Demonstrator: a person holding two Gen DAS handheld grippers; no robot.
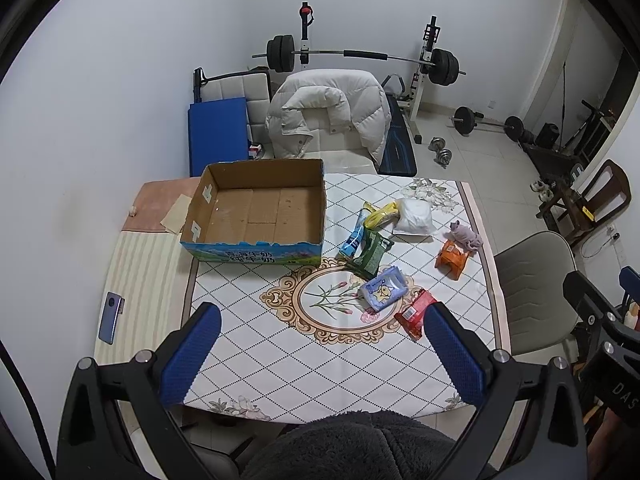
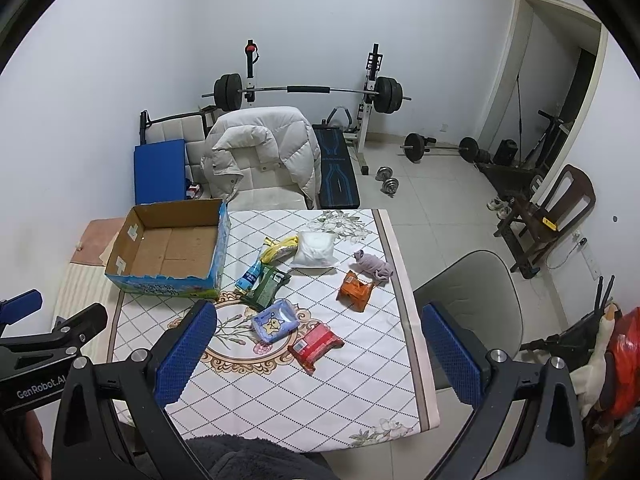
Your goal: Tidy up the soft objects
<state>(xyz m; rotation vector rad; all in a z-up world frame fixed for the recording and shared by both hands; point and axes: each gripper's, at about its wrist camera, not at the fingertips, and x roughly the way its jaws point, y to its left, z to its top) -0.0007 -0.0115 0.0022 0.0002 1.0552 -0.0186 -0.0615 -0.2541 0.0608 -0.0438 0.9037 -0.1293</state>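
An empty cardboard box stands at the table's far left. To its right lie soft packs: a red pack, a light blue tissue pack, an orange pack, a green pack, a blue pouch, a yellow pack, a white bag and a purple cloth. My left gripper and right gripper are open and empty, high above the table's near edge.
A phone lies at the table's left edge. A grey chair stands at the right, a chair with a white jacket behind the table. A barbell rack and dumbbells are farther back.
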